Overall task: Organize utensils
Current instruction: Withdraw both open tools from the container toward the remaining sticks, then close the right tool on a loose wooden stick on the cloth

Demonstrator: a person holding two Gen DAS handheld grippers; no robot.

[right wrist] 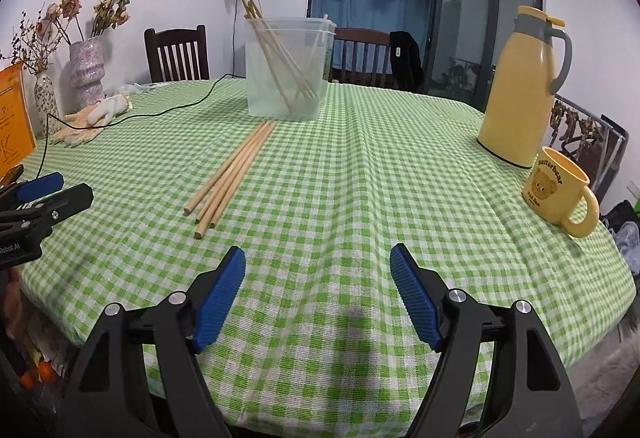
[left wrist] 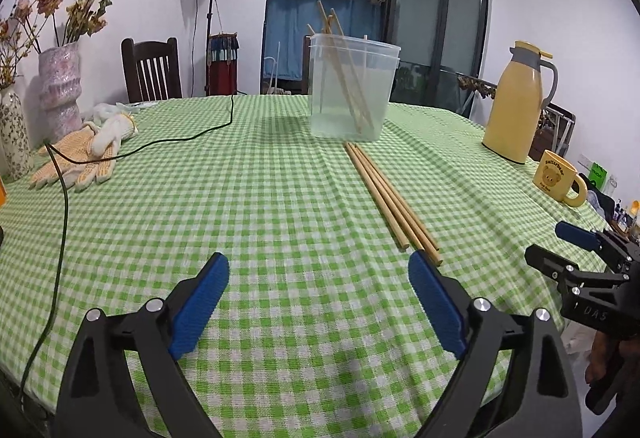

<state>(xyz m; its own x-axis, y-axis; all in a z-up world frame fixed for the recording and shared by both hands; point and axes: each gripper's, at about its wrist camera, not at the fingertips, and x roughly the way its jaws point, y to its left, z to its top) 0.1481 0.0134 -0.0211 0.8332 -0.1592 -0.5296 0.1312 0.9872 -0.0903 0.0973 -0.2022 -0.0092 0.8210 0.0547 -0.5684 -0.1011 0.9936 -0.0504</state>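
Several wooden chopsticks (left wrist: pixel 390 196) lie together on the green checked tablecloth, in front of a clear plastic container (left wrist: pixel 350 88) that holds several more chopsticks standing tilted. In the right wrist view the loose chopsticks (right wrist: pixel 234 174) lie left of centre and the container (right wrist: pixel 288 68) stands behind them. My left gripper (left wrist: pixel 318 266) is open and empty above the cloth, its right finger close to the near ends of the chopsticks. My right gripper (right wrist: pixel 318 258) is open and empty, to the right of the chopsticks. Each gripper shows at the edge of the other's view.
A yellow thermos jug (right wrist: pixel 522 86) and a yellow bear mug (right wrist: pixel 558 190) stand at the right. Work gloves (left wrist: pixel 82 154), a black cable (left wrist: pixel 180 138) and vases of dried flowers (left wrist: pixel 58 90) are at the left. Chairs stand behind the table (right wrist: pixel 400 198).
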